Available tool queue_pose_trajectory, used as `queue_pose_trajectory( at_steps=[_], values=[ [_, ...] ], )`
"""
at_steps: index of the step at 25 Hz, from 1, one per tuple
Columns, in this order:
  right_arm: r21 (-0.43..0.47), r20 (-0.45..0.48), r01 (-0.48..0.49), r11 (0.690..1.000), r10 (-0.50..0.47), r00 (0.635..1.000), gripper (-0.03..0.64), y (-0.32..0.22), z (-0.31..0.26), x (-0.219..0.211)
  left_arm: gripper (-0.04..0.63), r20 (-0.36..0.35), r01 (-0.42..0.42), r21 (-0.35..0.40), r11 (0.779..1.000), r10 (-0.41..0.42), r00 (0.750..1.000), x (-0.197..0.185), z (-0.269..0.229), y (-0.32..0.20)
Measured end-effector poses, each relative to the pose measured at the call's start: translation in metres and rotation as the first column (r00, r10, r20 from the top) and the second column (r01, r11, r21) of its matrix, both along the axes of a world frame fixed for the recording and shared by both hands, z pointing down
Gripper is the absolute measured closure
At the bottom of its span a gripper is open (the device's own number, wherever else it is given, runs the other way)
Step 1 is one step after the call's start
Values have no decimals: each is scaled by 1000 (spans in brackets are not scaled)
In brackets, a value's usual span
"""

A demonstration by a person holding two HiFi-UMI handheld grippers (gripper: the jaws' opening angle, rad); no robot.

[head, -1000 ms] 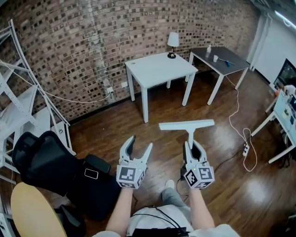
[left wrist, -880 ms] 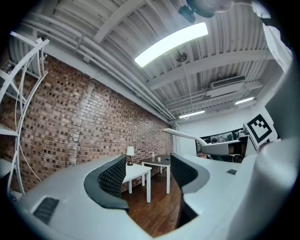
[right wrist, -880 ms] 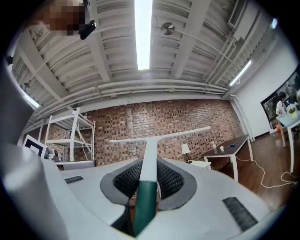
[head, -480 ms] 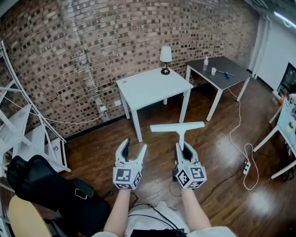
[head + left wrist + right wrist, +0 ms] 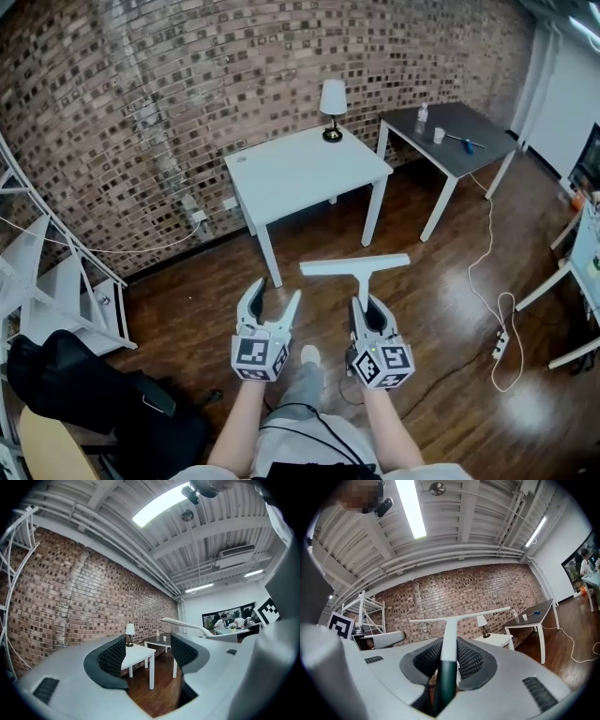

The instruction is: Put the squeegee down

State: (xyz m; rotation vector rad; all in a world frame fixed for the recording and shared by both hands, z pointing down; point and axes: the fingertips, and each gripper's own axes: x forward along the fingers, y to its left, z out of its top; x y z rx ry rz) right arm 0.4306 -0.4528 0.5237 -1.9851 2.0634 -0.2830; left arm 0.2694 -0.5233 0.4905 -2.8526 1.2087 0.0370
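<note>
Indoors, the right gripper (image 5: 367, 309) clenched a white squeegee (image 5: 354, 266); the left gripper (image 5: 277, 292) hung released, empty, above wooden floor (image 5: 187, 302) near a white desk (image 5: 300, 171) and brick wall (image 5: 141, 94).

A red-brown brick wall (image 5: 141, 84) backs a dark wooden plank floor (image 5: 187, 300). A white square table (image 5: 300, 173) bears a white-shaded lamp (image 5: 333, 97); a dark grey rectangular table (image 5: 480, 127) stands beside it.
</note>
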Motion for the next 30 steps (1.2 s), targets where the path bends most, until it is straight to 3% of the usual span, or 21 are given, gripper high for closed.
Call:
queue_pose_trajectory(
  at_steps=[7, 12, 18, 22, 30],
  values=[
    [-5, -37, -94, 996, 94, 995, 508, -98, -2, 87, 304, -33, -32, -8, 999, 32, 999, 65, 7, -119],
    [-13, -97, -65, 998, 63, 993, 506, -202, -20, 127, 304, -63, -43, 10, 999, 43, 997, 116, -8, -223],
    [-13, -116, -57, 998, 55, 992, 506, -308, -35, 154, 304, -59, -50, 6, 999, 50, 997, 146, -19, -316],
    [-57, -112, 16, 998, -22, 993, 506, -363, -20, 149, 304, -36, -16, -13, 1000, 16, 999, 140, -10, -346],
    [-53, -104, 160, 986, -164, 981, 506, -469, -3, 124, 304, -10, 126, -40, 991, -127, 992, 110, 14, -422]
  ],
)
